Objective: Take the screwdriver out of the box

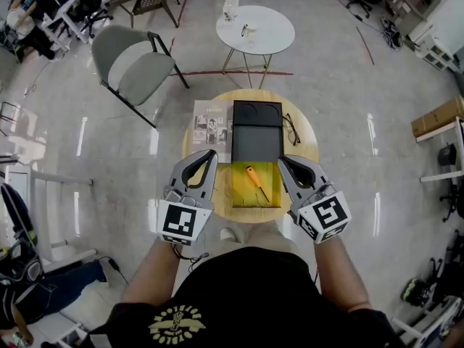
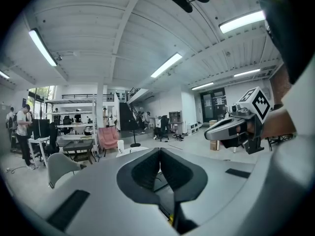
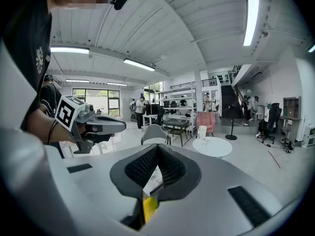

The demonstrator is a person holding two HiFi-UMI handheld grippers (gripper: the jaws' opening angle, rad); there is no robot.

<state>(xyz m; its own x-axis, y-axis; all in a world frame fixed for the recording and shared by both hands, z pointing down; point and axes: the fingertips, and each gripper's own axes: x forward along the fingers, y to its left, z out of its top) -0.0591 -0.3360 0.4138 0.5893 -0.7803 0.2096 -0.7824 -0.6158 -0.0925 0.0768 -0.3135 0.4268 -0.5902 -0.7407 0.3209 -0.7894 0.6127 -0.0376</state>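
Standing over a small round wooden table (image 1: pixel 306 142), a person holds both tools out in front with bare forearms angled slightly inward, each tool pointing forward and dipping a little. The left gripper (image 1: pixel 211 154) and the right gripper (image 1: pixel 283 160) flank the near end of an open box (image 1: pixel 236 188), one on each side. Both are smooth grey plastic shells with dark ribbed pads. In each gripper view the jaws are pressed together at the tips with nothing between them. A cube of black-and-white square markers caps the rear of each tool and hides the hands.

The box has a yellow lining, and its flat matte black lid (image 1: pixel 257 142) lies open beyond it. The screwdriver (image 1: pixel 255 180) lies inside on the lining, set diagonally, with a stubby orange handle and a thin dark shaft whose tip is hard to make out. It lies between the two tools and touches neither.

A printed booklet (image 1: pixel 211 125) lies left of the lid and thin-framed glasses (image 1: pixel 291 130) right of it. In the gripper views only a sliver of yellow shows under the jaws, and the screwdriver cannot be made out.
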